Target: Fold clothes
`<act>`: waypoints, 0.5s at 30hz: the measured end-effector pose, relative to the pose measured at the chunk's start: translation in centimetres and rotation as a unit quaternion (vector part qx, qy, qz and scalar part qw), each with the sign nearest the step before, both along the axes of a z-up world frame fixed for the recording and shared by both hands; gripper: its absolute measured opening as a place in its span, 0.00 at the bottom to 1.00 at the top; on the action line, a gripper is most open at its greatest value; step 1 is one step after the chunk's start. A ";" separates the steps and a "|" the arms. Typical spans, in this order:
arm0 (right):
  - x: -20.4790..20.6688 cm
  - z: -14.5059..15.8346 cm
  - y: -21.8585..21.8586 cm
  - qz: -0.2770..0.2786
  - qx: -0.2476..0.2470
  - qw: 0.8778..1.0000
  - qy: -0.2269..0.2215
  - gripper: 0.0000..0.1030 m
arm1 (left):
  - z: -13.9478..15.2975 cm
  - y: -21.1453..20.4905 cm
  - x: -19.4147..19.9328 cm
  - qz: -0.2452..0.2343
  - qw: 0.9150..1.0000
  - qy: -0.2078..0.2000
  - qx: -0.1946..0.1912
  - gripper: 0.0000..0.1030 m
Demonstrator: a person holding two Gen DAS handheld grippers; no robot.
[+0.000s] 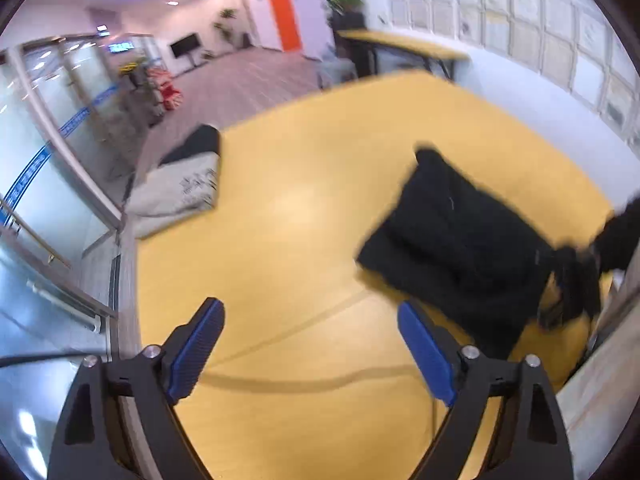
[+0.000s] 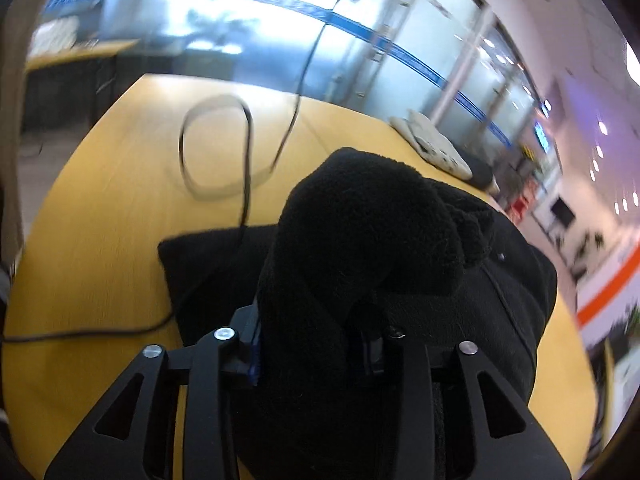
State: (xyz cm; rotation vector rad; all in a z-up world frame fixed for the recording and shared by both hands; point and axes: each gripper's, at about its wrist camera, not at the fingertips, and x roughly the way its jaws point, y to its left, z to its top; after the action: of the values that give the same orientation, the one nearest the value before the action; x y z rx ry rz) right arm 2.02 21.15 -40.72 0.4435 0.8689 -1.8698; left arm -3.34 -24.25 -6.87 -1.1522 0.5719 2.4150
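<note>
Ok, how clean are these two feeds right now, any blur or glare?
Left wrist view: motion blur smears the black garment and room; soft glare on the yellow table. Right wrist view: black fabric fills the centre, background streaked, windows blown out.

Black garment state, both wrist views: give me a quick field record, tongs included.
garment: black garment, partly folded, lying on the yellow table
left tongs: open, empty, above bare table beside the garment
right tongs: shut on a bunched fold of the garment
other clothes: folded grey and black pile at the table's far edge
cable: looped on the table
</note>
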 end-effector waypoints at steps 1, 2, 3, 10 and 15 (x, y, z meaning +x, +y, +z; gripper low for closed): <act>0.1 -0.1 0.0 0.004 0.001 1.000 0.003 0.45 | 0.6 0.9 -0.6 -0.008 1.000 0.002 -0.002 0.92; 0.2 -0.2 0.1 0.008 0.002 1.000 0.006 0.45 | 1.1 1.7 -1.3 -0.015 1.000 0.004 -0.005 0.92; 0.3 -0.3 0.1 0.011 0.004 1.000 0.009 0.45 | 1.3 3.3 -1.7 -0.043 0.999 0.001 -0.004 0.92; 0.3 -0.2 0.4 0.018 0.008 0.999 0.025 0.45 | -16.9 23.4 -8.0 -0.249 0.965 -0.081 -0.003 0.85; 0.9 0.6 1.4 0.012 -0.001 1.000 0.021 0.45 | -24.4 27.5 -10.2 -0.280 0.952 -0.126 -0.018 0.84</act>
State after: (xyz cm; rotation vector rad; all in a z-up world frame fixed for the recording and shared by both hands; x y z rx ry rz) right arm 2.95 22.56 -40.12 0.3922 0.8967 -1.8641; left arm -13.56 3.22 -31.31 -1.1047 0.7418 1.7557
